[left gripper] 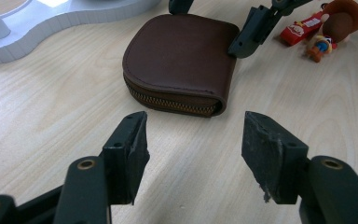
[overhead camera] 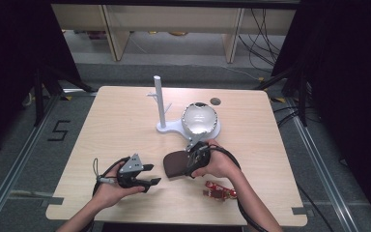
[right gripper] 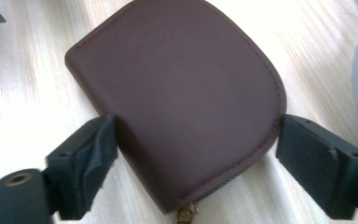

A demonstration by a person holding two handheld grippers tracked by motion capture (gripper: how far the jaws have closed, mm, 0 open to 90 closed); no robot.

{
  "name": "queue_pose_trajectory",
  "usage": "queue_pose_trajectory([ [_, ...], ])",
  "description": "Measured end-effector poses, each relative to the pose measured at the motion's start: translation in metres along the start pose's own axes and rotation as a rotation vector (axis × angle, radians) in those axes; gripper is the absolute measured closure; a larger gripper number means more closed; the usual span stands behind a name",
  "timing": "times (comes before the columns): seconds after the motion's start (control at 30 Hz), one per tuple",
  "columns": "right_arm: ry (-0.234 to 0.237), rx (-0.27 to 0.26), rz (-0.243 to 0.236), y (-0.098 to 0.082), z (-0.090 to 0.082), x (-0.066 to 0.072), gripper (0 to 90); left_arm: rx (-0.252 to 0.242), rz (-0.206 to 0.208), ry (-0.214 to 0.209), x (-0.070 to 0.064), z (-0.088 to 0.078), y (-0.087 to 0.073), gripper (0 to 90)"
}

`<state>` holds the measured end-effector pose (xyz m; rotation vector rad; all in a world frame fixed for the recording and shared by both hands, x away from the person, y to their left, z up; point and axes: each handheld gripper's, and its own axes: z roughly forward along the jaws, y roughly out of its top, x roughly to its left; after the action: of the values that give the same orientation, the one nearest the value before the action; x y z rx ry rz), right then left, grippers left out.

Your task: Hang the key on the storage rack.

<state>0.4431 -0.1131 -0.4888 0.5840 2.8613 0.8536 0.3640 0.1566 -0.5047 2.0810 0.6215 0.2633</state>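
Brown zip pouch (right gripper: 177, 102) flat on worktop (overhead camera: 116, 125), front-centre | right gripper (right gripper: 191, 163) fingers spread, straddling pouch edges, not clamped | left gripper (left gripper: 193, 154) fingers spread, empty, just beside pouch | red keychain (overhead camera: 220, 192) near right hand.

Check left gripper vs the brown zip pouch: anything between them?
Nothing: bare wood tabletop separates the open left gripper from the brown zip pouch, as the left gripper view shows.

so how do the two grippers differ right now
The right gripper has its jaws on either side of the brown pouch; the left gripper is open over bare table, short of the pouch. The right gripper is tipped down at the pouch; the left lies lower and flatter. Both are open and hand-held.
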Motion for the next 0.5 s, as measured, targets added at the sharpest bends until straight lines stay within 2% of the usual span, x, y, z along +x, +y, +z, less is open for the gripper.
queue_pose_trajectory([
  [0.1, -0.009, 0.003, 0.013, -0.0007, -0.0010, 0.0024, 16.8, -0.007, -0.002, 0.010, 0.0010, -0.0002, -0.0015, 40.0],
  [0.13, -0.009, 0.002, 0.003, -0.0002, -0.0005, 0.0021, 17.2, -0.006, -0.007, 0.009, 0.0012, -0.0009, -0.0017, 40.0],
  [0.17, -0.008, 0.018, 0.027, 0.0003, -0.0015, 0.0043, 17.6, 0.006, 0.000, 0.015, 0.0020, -0.0022, -0.0015, 40.0],
  [0.23, -0.015, 0.023, 0.039, 0.0004, -0.0022, 0.0052, 18.0, -0.015, -0.015, 0.012, 0.0015, -0.0019, -0.0027, 40.0],
  [0.27, -0.013, 0.021, 0.031, 0.0005, -0.0021, 0.0053, 18.3, -0.006, -0.008, 0.020, 0.0022, -0.0033, -0.0030, 40.0],
  [0.3, -0.017, 0.023, 0.050, 0.0002, -0.0027, 0.0061, 18.9, 0.005, -0.008, 0.024, 0.0026, -0.0042, -0.0032, 40.0],
  [0.5, -0.034, 0.011, 0.064, -0.0011, -0.0071, 0.0067, 23.5, -0.014, -0.013, 0.018, 0.0038, -0.0048, -0.0051, 40.0],
])
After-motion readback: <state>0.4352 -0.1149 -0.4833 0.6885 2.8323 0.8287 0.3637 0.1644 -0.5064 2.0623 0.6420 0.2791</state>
